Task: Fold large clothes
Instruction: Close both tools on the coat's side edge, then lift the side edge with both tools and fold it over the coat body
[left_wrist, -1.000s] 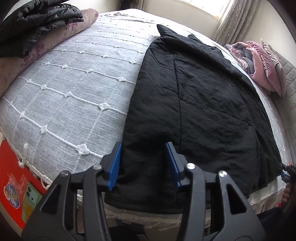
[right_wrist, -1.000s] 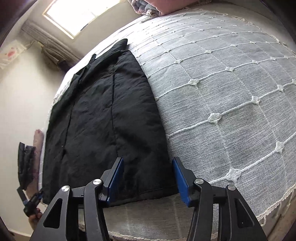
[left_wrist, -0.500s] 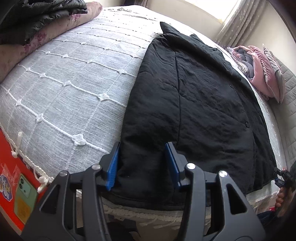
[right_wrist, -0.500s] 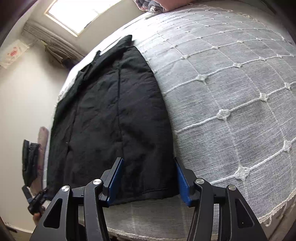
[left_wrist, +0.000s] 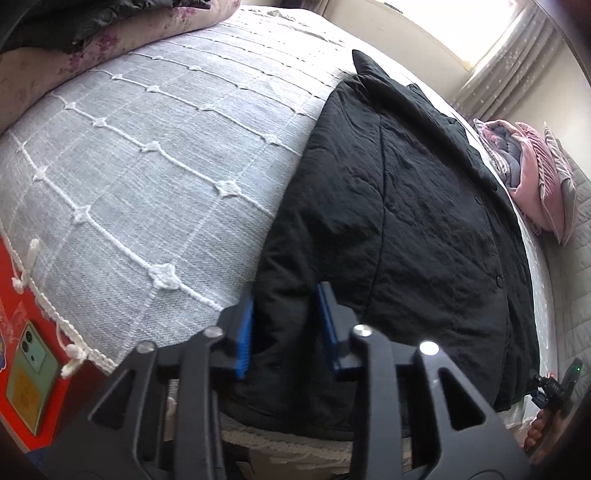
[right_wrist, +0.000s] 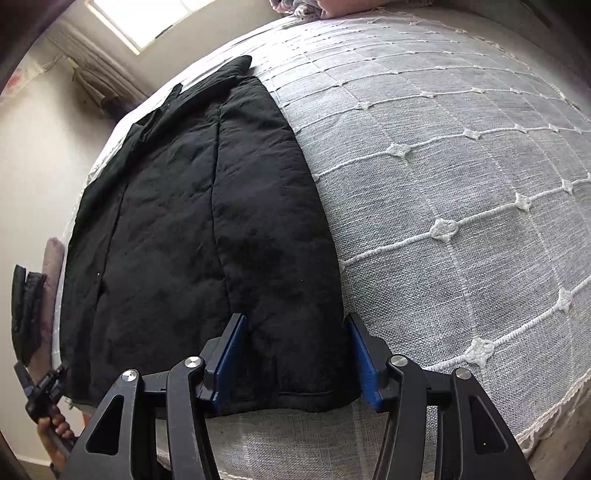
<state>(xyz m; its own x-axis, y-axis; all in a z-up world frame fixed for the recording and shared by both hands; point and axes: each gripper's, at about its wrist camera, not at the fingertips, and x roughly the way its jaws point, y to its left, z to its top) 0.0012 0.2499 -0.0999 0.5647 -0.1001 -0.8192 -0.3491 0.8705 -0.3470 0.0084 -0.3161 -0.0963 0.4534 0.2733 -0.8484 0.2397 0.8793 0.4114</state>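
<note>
Across bed (right_wrist: 461, 184), black coat (right_wrist: 207, 229) lies lengthwise, collar toward window.

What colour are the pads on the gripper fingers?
Blue, on black gripper frames. The right gripper's pads show best in the right wrist view.

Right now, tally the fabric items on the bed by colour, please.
Black: 2, the coat laid flat and a folded jacket at one end
Pink: 1 bundle at the other end
Floral mauve: 1 roll under the jacket
Total: 4
</note>
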